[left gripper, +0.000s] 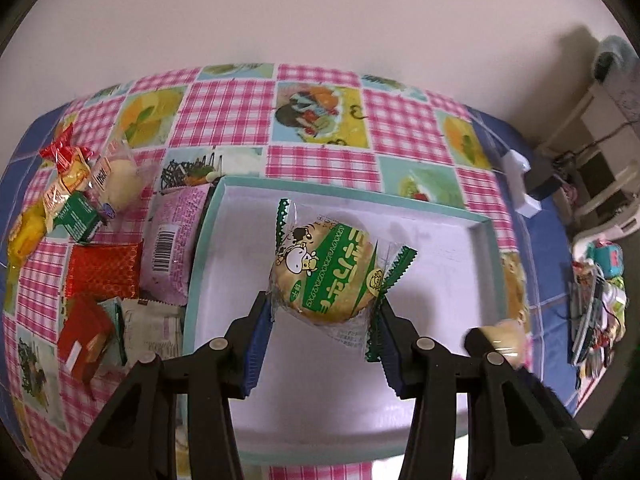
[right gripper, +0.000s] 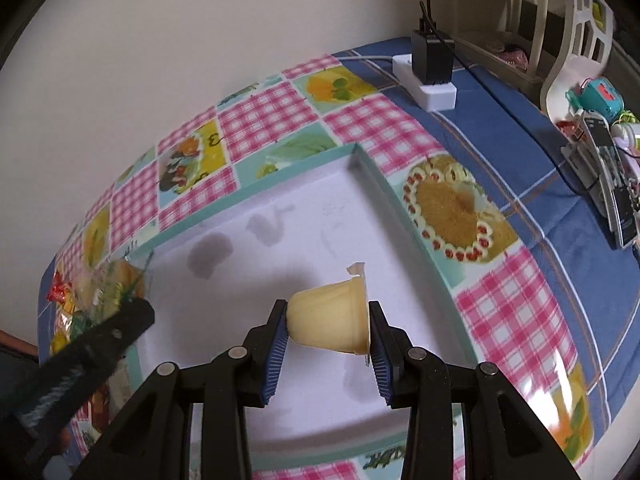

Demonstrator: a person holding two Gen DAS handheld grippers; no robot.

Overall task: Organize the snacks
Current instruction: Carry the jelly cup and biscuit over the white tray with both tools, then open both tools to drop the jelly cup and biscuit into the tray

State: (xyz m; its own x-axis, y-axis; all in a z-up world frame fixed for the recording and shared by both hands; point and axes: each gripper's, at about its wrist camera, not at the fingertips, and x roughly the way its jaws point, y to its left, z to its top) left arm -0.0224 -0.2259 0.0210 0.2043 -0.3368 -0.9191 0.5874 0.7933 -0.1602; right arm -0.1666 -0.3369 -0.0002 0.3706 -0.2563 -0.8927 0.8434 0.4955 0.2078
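My left gripper is shut on a round biscuit in a clear wrapper with green print and a cow, held above the white tray with a teal rim. My right gripper is shut on a pale yellow pudding cup lying sideways, held over the same tray. The right gripper's finger and cup show blurred at the lower right of the left wrist view. The left gripper's finger and biscuit show blurred at the left of the right wrist view.
Several loose snacks lie left of the tray: a pink packet, a red packet, a red box, a wrapped bun. A white power strip with a black adapter and toys sit at the right.
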